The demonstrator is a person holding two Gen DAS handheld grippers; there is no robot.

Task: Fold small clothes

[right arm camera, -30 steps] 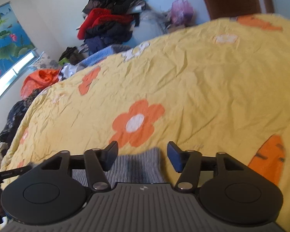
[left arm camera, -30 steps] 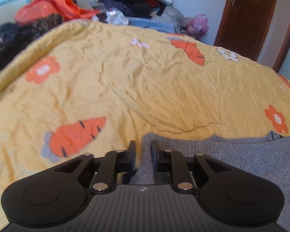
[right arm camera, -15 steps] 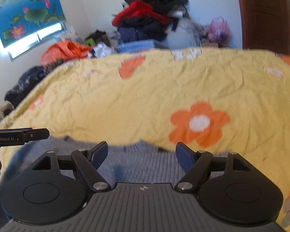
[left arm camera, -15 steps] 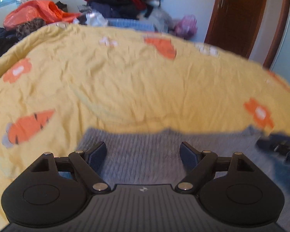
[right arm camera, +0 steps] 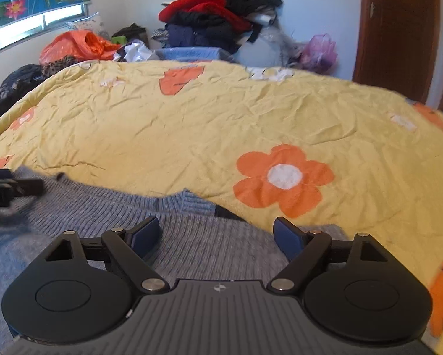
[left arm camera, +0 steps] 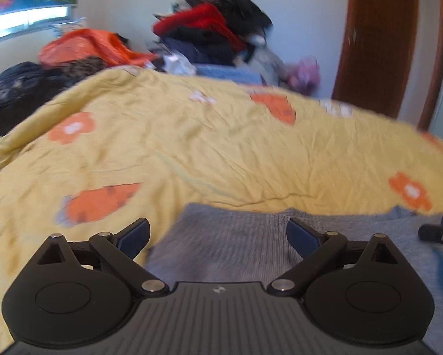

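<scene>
A grey knitted sweater lies flat on the yellow bedspread near the front edge. It also shows in the right wrist view, with a ribbed collar at its far edge. My left gripper is open and empty, hovering over the sweater's left part. My right gripper is open and empty over the sweater's right part. Each gripper's tip shows at the edge of the other's view, the right one and the left one.
The yellow bedspread with orange flowers and carrots stretches far beyond the sweater. Piles of clothes and an orange bag sit behind the bed. A brown door stands at the back right.
My left gripper let go of the sweater's edge and opened wide, then drew back. My right gripper opened wider and rose. More of the sweater lies spread below both.
</scene>
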